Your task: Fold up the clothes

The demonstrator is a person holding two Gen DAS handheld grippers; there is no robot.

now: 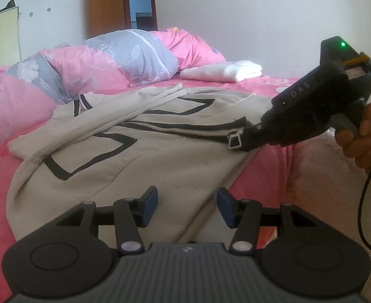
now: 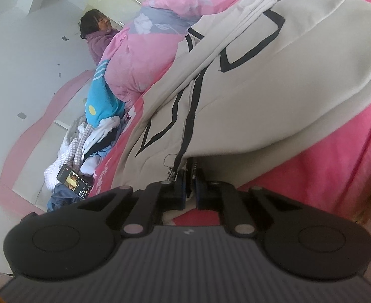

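Your right gripper (image 2: pixel 190 186) pinches the beige jacket (image 1: pixel 140 161) hem by the zip, prob. to fold it, while left gripper (image 1: pixel 187 208) waits spread near.

Light: bright, even daylight | Shadows: soft | Focus: mild overall softness | Distortion: fisheye curvature, dark corners beyond wall (image 1: pixel 261 12)

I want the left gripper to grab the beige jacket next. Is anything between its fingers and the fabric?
Nothing visible. The open left gripper hovers directly over the beige zip-up jacket with black line pattern, with only bare fabric ahead. The right gripper is off to the side, shut on the jacket's zipper end.
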